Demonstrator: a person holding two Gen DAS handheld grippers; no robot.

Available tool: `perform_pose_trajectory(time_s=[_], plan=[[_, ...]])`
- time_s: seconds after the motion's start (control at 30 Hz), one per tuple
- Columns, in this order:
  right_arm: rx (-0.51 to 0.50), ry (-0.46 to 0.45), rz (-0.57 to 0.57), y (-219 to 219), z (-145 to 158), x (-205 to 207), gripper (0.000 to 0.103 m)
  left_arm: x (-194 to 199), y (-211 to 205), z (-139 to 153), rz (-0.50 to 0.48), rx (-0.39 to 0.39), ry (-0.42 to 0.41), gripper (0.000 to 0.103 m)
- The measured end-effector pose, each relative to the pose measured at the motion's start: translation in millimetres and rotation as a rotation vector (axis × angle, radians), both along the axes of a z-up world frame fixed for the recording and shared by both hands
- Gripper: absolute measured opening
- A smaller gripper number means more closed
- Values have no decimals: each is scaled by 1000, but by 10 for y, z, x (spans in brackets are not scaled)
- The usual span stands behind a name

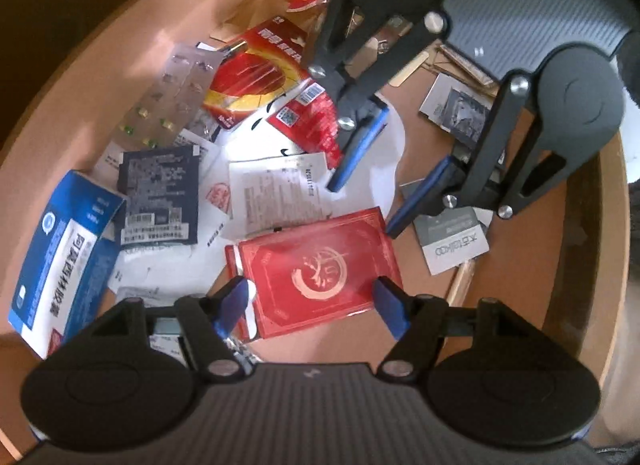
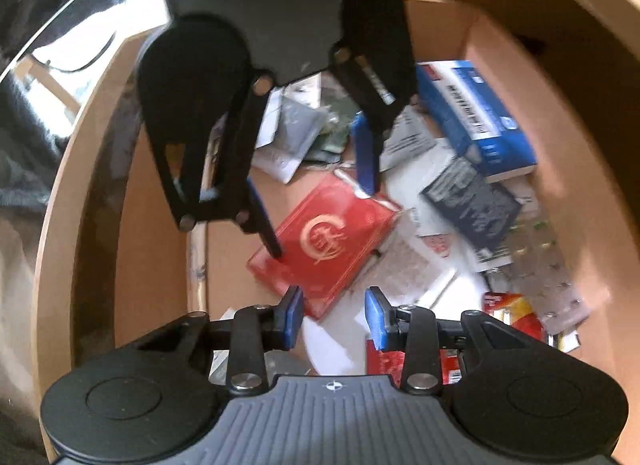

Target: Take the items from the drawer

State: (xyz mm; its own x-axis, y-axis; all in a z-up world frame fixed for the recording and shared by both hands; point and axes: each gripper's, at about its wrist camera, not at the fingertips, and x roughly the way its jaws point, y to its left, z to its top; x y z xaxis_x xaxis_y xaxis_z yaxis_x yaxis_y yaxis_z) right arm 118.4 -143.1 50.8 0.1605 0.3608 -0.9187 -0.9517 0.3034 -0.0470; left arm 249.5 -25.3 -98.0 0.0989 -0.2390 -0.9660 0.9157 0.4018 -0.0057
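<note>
The left gripper (image 1: 316, 305) is hovering spread wide over a glossy red rectangular box (image 1: 320, 269) lying flat on the brown fibreboard drawer (image 1: 80, 77) floor. The right gripper (image 2: 334, 315) is hanging open, pinching nothing, above papers (image 1: 276, 189), a foil blister strip (image 1: 172, 97) and a blue carton (image 1: 60, 253)

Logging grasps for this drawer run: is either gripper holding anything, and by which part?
Nothing is held. The left gripper is open, its fingers on either side of the red box; the right gripper is open and empty.
</note>
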Motion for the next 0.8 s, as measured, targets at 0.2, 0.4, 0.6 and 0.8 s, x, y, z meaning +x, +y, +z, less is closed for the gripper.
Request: perform_pose_trajectory(time_s=[0.2, 0.4, 0.6, 0.8], plan=[[34, 125, -104, -42, -5, 143, 35, -130, 140, 170, -19, 49, -49, 86], [33, 154, -146, 57, -182, 193, 46, -174, 179, 30, -21, 89, 26, 87], [23, 241, -168, 136, -342, 159, 63, -188, 160, 7, 5, 49, 68, 93], [86, 256, -191, 172, -309, 157, 59, -164, 120, 41, 31, -8, 125, 93]])
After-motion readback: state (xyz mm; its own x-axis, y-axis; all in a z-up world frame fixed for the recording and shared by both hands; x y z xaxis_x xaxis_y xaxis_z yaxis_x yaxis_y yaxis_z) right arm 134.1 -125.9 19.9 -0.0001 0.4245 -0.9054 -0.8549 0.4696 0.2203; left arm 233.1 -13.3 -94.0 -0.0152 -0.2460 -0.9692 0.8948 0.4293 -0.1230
